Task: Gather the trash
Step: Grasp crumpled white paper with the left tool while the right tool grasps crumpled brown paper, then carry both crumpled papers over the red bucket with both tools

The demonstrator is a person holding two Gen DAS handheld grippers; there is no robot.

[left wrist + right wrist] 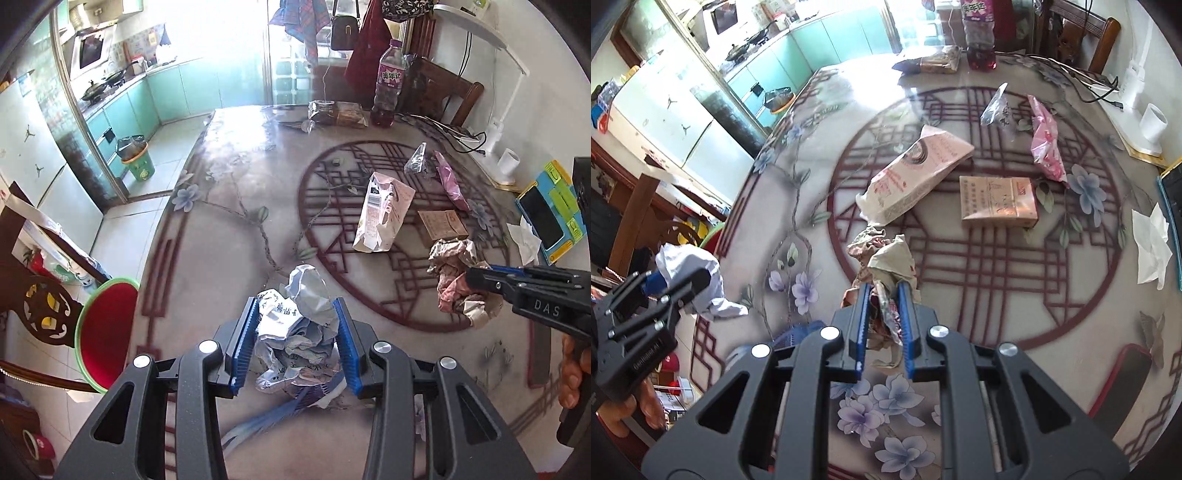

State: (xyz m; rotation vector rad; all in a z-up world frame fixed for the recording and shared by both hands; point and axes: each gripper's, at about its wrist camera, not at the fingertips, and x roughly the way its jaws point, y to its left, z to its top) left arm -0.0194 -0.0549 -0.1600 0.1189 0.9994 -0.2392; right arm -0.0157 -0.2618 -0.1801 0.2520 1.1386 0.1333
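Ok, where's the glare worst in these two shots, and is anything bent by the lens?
Left wrist view: window behind the glossy patterned table is blown out white. Right wrist view: glare streaks the tabletop's far left part. Both fisheyes curve room edges.

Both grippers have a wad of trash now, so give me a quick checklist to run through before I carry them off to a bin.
1. Left gripper clamped on the white crumpled paper: ok, both pads press its sides.
2. Right gripper clamped on the brownish crumpled wrapper: ok, jaws nearly shut on it.
3. White paper clear of the table: cannot tell.
4. Loose tails hanging from the wrapper: not ok, scraps dangle below the pads.
5. Bin within sight: ok, a green bin stands on the kitchen floor.
6. Table cleared: not ok, the pink carton and tissue remain.
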